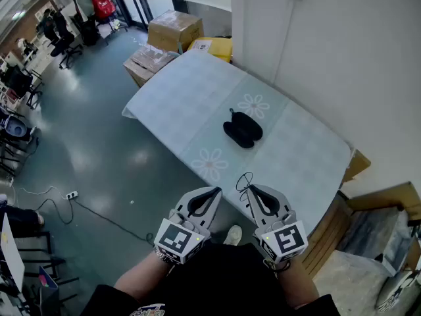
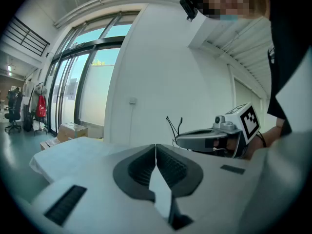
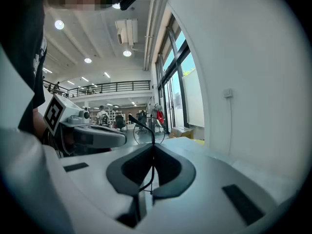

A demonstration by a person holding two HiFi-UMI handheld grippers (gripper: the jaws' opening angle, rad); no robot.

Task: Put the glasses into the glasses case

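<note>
A black glasses case (image 1: 242, 129) lies in the middle of the table (image 1: 177, 97), which is covered with a pale flowered cloth. Both grippers hover short of the table's near edge, side by side. My right gripper (image 1: 250, 189) is shut on the thin wire-framed glasses (image 1: 245, 180). In the right gripper view a wire of the glasses (image 3: 148, 130) runs down between the closed jaws of the right gripper (image 3: 153, 147). My left gripper (image 1: 216, 191) is shut with nothing in it, and the left gripper (image 2: 156, 147) shows pads pressed together. The glasses (image 2: 173, 126) stick up from the right gripper (image 2: 214, 138).
A white wall (image 1: 342, 58) runs along the table's right side. Cardboard boxes (image 1: 174, 28) and a yellow box (image 1: 214, 45) stand past the far end. A cable and power strip (image 1: 71, 195) lie on the grey floor at left. Wooden boards (image 1: 388, 203) lean at right.
</note>
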